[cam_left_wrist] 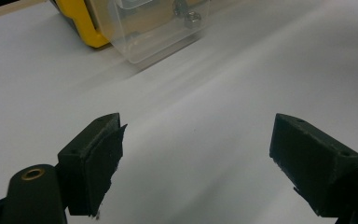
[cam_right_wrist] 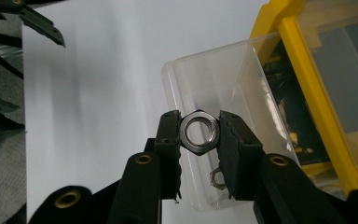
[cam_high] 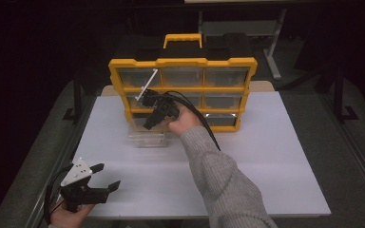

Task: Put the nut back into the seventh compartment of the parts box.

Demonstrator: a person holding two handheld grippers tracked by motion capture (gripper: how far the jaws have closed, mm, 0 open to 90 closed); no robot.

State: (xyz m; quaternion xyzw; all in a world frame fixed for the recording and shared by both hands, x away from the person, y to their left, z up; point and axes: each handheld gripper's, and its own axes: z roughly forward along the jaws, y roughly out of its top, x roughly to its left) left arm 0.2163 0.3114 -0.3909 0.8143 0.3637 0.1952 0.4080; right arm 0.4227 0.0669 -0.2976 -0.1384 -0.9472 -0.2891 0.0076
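We see the right gripper [cam_right_wrist: 199, 135] clamped on a steel nut [cam_right_wrist: 199, 131]: six-sided, grey and shiny, with a round bore. Its two matte black jaws press on opposite flats. In the right gripper view the bore faces the camera, so the nut's axis runs along the jaws and its flat faces stand square to them.

The nut hangs over a clear plastic drawer [cam_right_wrist: 223, 93], thin-walled, box-shaped, with rounded corners. A smaller nut [cam_right_wrist: 217, 178] lies on the drawer's floor, partly hidden by the jaws.

In the high view the drawer [cam_high: 146, 137] is pulled out from the bottom row of a yellow organizer [cam_high: 183, 62] and rests on the table [cam_high: 266, 156], towards its far left. The organizer is hard glossy plastic with see-through drawer fronts and a carry handle on top; it stands upright along the table's far edge. The tabletop is smooth, white and matte.

The left gripper [cam_high: 100, 178] sits near the table's near-left corner, held in a hand [cam_high: 66, 216], with a grey three-cornered plate on top. In its own view the left gripper [cam_left_wrist: 198, 154] has its jaws wide apart, nothing between them; the dark pads look rough and frayed at the edge.
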